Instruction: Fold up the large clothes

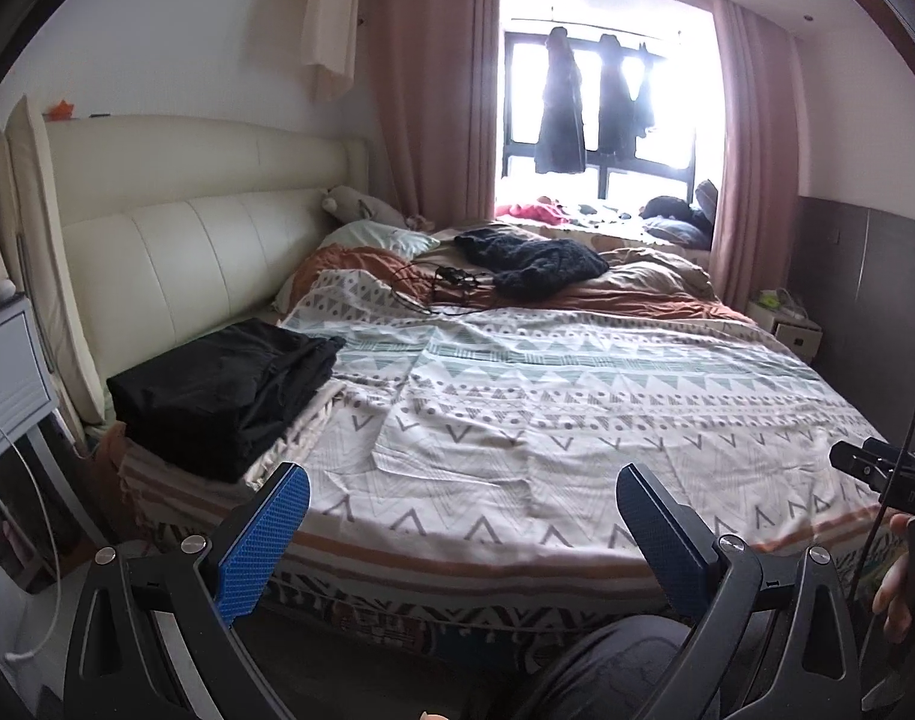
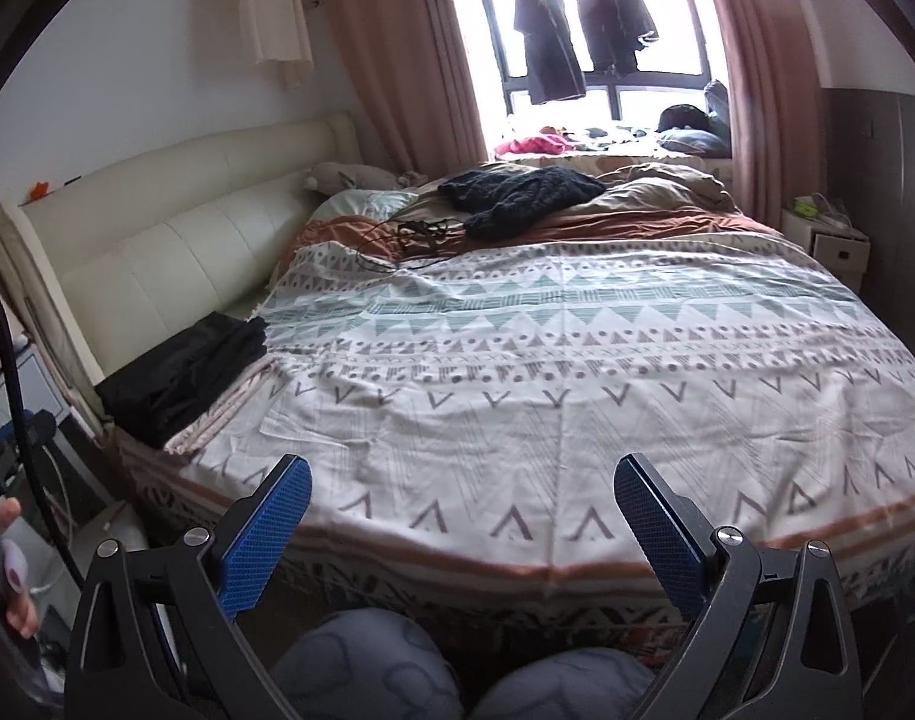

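A wide bed [image 1: 577,396] fills the middle of both views, spread with a patterned cover whose near edge runs across the lower frame just beyond the fingers. The broad centre of the cover is flat and bare of clothes. A cream headboard [image 1: 187,240] lines the left side; pink curtains [image 1: 433,90] frame a bright window at the top, with dark coats [image 1: 562,108] hanging in it. A folded black garment [image 1: 217,390] sits at the bed's left edge, middle left of frame. A dark knit garment [image 1: 535,261] lies at the far end, upper centre, beside tangled cords.

The left gripper [image 1: 463,504] and right gripper [image 2: 463,498] both hang spread wide, holding nothing. Only the left view shows a grey unit at far left; the right view shows the white nightstand [image 2: 829,240] more fully.
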`<state>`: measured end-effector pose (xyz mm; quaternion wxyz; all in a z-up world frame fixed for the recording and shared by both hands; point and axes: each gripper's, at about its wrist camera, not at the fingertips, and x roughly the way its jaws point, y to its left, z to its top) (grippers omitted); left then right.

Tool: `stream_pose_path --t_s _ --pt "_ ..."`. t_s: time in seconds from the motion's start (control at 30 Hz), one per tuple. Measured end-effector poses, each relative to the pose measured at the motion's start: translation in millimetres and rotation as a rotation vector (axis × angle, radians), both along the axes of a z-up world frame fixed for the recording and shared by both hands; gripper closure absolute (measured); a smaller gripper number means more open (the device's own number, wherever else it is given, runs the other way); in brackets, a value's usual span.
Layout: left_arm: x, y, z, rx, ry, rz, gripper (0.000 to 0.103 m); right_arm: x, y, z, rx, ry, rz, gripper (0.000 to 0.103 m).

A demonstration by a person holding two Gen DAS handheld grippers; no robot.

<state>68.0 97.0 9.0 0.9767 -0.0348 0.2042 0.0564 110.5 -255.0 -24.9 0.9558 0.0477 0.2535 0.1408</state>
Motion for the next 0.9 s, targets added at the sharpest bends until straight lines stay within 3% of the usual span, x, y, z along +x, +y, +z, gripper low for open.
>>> stream_pose_path --t_s 0.17,0.33,0.9 --pt "-13.4 -2.9 -14.8 -0.050 -0.013 0.004 0.001 -18.7 -15.3 -11.2 -0.003 -0.014 -0.016 0.002" --pt "-18.0 -3.8 -24.5 -0.053 -0.010 -0.007 0.001 -32.8 -24.3 -22.5 -0.036 -0.012 -0.028 0.002" --pt "-29.0 -4.0 -18.8 -0.041 -0.039 0.000 0.001 -36.5 -30.3 -16.1 0.003 -0.022 -0.028 0.002"
